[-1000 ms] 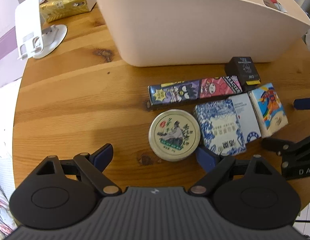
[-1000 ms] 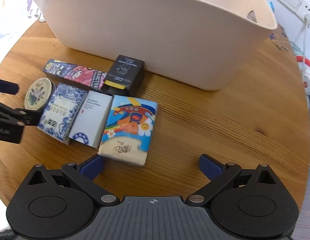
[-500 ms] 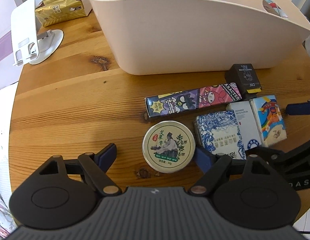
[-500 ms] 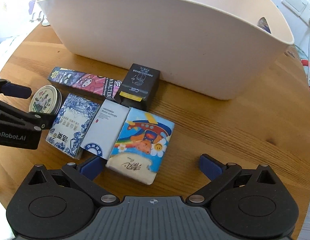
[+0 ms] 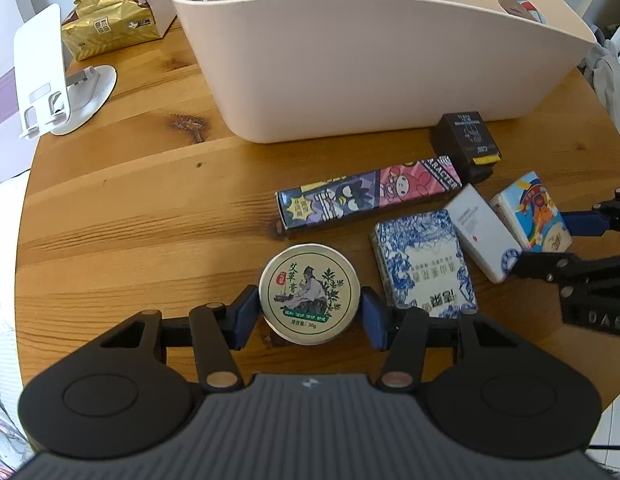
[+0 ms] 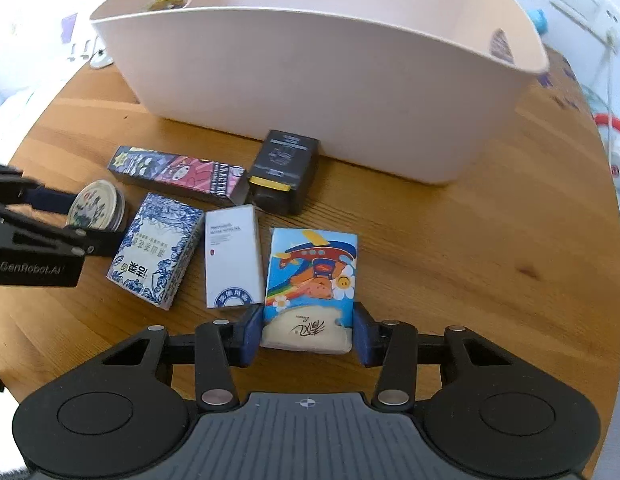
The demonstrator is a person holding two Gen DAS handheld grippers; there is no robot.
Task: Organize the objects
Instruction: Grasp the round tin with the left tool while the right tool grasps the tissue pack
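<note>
On the round wooden table, my left gripper [image 5: 308, 316] is shut on a round tin [image 5: 308, 293] with a green herbal label; the tin rests on the table and also shows in the right wrist view [image 6: 96, 206]. My right gripper [image 6: 308, 334] is shut on the near end of a colourful cartoon tissue pack [image 6: 311, 280], which lies flat. Beside them lie a blue-and-white patterned box [image 6: 158, 248], a white slim box [image 6: 230, 254], a long cartoon box [image 6: 178, 172] and a black box [image 6: 284, 174]. A large cream bin [image 6: 329, 92] stands behind them.
A white phone stand [image 5: 50, 76] and a gold tissue pack [image 5: 110, 28] sit at the table's far left. A wall socket and cable [image 6: 581, 0] are beyond the table on the right. The table edge curves close on both sides.
Both grippers moved forward and closed: the left on the round tin, the right on the cartoon tissue pack. Both were open and behind these objects before.
</note>
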